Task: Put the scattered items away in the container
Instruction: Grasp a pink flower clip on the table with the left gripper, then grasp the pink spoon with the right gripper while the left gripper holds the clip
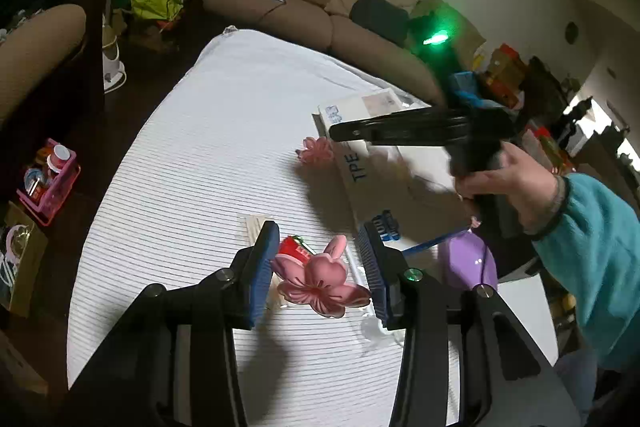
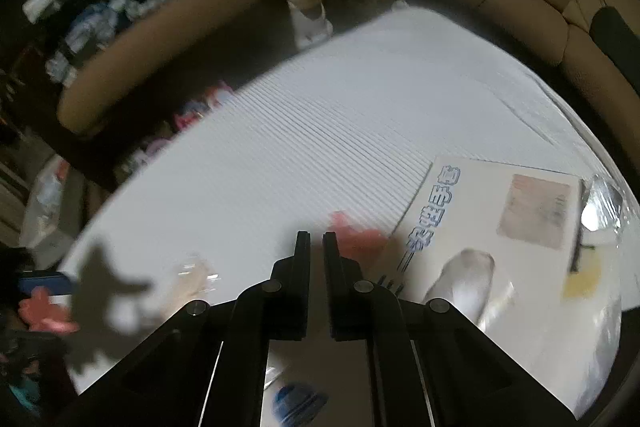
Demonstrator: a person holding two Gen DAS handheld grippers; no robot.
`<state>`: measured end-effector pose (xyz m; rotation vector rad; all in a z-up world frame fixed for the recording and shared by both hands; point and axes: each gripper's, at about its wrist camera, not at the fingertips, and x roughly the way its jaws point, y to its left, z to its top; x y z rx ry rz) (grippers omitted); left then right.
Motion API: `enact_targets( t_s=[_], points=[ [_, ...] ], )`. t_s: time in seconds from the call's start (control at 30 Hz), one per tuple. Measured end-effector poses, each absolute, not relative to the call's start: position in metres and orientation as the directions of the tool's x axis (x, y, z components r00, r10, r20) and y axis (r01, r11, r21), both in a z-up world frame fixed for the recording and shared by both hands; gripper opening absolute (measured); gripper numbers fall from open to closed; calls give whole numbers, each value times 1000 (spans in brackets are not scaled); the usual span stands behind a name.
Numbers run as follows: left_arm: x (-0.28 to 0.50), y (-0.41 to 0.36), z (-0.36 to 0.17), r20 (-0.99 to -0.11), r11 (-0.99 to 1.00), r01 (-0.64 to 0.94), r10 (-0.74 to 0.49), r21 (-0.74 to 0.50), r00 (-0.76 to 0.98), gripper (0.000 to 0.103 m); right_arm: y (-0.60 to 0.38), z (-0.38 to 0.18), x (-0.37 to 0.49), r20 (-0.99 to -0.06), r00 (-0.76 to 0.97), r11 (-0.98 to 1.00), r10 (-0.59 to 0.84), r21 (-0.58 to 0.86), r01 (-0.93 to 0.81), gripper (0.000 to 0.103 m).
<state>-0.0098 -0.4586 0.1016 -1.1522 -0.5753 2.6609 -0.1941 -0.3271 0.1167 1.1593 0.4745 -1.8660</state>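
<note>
My left gripper point(image 1: 318, 267) is shut on a pink flower-shaped hair clip point(image 1: 320, 279), held above the white striped table point(image 1: 200, 167); the right wrist view shows this clip point(image 2: 44, 311) at the far left, with its shadow on the cloth. A second pink flower clip point(image 1: 318, 149) lies on the table against the white carton point(image 1: 400, 187). My right gripper point(image 2: 316, 239) is shut with nothing between its fingers, its tips just left of that second clip point(image 2: 356, 231), which is blurred. In the left wrist view the right gripper point(image 1: 336, 133) hangs over the carton's near corner, held by a hand in a teal sleeve.
A red packet point(image 1: 294, 249), pale wooden sticks point(image 1: 256, 223) and a clear plastic piece point(image 1: 372, 331) lie under my left gripper. A purple object point(image 1: 468, 259) sits beside the carton. A brown sofa point(image 1: 300, 11) and a chair point(image 2: 160, 39) border the table.
</note>
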Motion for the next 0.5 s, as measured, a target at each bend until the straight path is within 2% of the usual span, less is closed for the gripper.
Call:
enact_targets(
  t_s=[0.1,0.23,0.27,0.3,0.37,0.4,0.5],
  points=[
    [-5,-442,119,-670,-922,-21,297,-387,-680,39,-308,143,-180,-837,-194,-556,-512,150,817,5],
    [1,-430,137,-674,-929,-22,285,-370,-681,39,-295,158,-165,-848,-221,-565,-482,109,818,6],
    [3,-428,139,-678,-933,-14,271,-359,-683,39,-297,158,-164,-851,-240,-567,-468,81,820,12],
    [4,-427,140,-680,-934,-7,264,-356,-684,39,-300,157,-161,-852,-267,-566,-450,41,824,22],
    [8,-428,139,-675,-928,2,271,-373,-686,39,-311,150,-157,-847,-318,-554,-427,-33,832,60],
    [8,-429,138,-672,-925,2,275,-380,-687,39,-317,143,-158,-845,-335,-548,-417,-60,834,63],
    [8,-433,129,-666,-914,-4,299,-406,-684,39,-342,114,-173,-861,-346,-542,-373,-101,835,61]
  ],
)
